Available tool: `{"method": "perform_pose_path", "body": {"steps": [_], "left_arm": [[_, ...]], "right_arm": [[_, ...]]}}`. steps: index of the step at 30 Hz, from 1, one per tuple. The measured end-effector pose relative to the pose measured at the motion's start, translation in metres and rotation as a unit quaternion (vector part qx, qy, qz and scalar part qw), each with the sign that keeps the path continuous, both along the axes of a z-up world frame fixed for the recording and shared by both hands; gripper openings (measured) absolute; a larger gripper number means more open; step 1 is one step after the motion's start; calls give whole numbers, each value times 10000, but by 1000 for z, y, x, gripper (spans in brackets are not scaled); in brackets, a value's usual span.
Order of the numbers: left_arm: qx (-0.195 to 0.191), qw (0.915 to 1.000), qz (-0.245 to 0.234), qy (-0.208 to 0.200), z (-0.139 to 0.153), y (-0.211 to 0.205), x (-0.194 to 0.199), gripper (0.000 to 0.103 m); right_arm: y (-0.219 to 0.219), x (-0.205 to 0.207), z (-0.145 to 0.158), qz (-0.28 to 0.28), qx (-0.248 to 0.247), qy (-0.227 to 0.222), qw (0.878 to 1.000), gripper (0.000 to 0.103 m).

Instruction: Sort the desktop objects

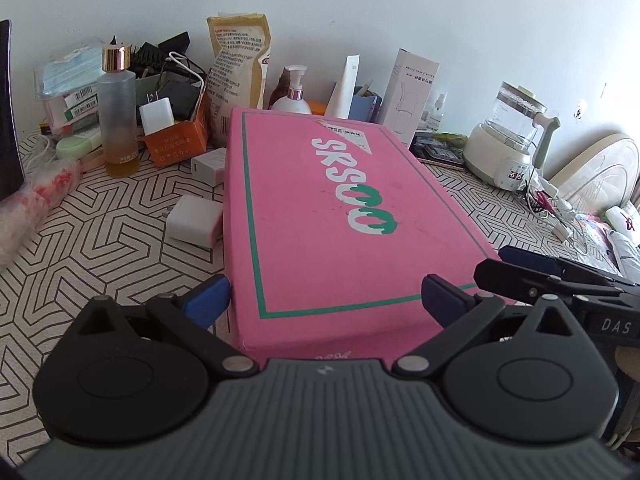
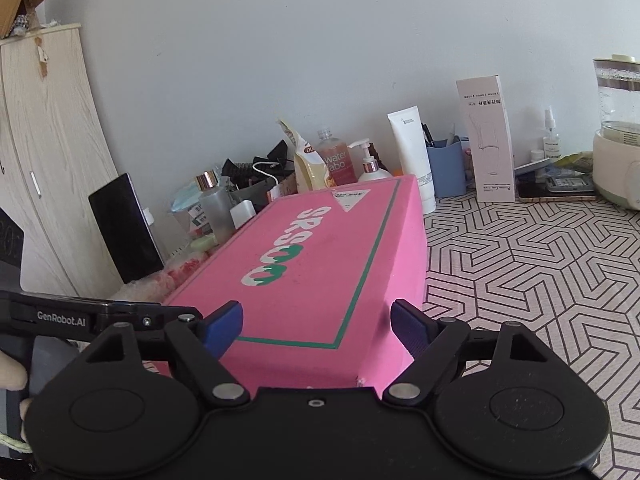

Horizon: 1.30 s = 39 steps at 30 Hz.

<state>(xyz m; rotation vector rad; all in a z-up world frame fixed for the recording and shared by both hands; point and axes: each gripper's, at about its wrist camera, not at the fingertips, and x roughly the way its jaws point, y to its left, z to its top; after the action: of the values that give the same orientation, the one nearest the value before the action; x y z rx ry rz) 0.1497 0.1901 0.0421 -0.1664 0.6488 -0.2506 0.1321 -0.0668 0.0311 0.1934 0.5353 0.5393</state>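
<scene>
A big pink box [image 1: 340, 216] with a green border and white lettering lies on the patterned table; it also shows in the right wrist view [image 2: 320, 264]. My left gripper [image 1: 326, 300] is open, its blue fingertips at either side of the box's near left corner. My right gripper [image 2: 316, 326] is open at the box's near right corner, one fingertip over the lid, the other beside the right wall. The right gripper also shows in the left wrist view [image 1: 560, 276]. Neither holds anything.
Left of the box lie two white chargers [image 1: 196, 220], an orange carton [image 1: 176, 140] and a frosted bottle [image 1: 118, 112]. Behind it stand a pump bottle [image 1: 294, 94], a yellow bag [image 1: 238, 64], a white carton [image 2: 486, 140] and a blue cup [image 2: 446, 168]. A kettle [image 1: 512, 136] stands right.
</scene>
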Motion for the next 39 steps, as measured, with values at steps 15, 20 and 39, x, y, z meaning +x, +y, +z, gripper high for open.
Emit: {"method": "perform_pose_path", "body": {"steps": [15, 20, 39], "left_arm": [[507, 9980, 298, -227, -2, -52, -64, 103], [469, 9987, 202, -26, -18, -75, -73, 103], [623, 9959, 627, 200, -42, -97, -88, 103]], "right_arm": [[-34, -71, 3, -346, -243, -272, 9987, 91], [-41, -81, -12, -382, -337, -34, 9987, 91], [-54, -89, -31, -649, -372, 177, 9970, 91]]}}
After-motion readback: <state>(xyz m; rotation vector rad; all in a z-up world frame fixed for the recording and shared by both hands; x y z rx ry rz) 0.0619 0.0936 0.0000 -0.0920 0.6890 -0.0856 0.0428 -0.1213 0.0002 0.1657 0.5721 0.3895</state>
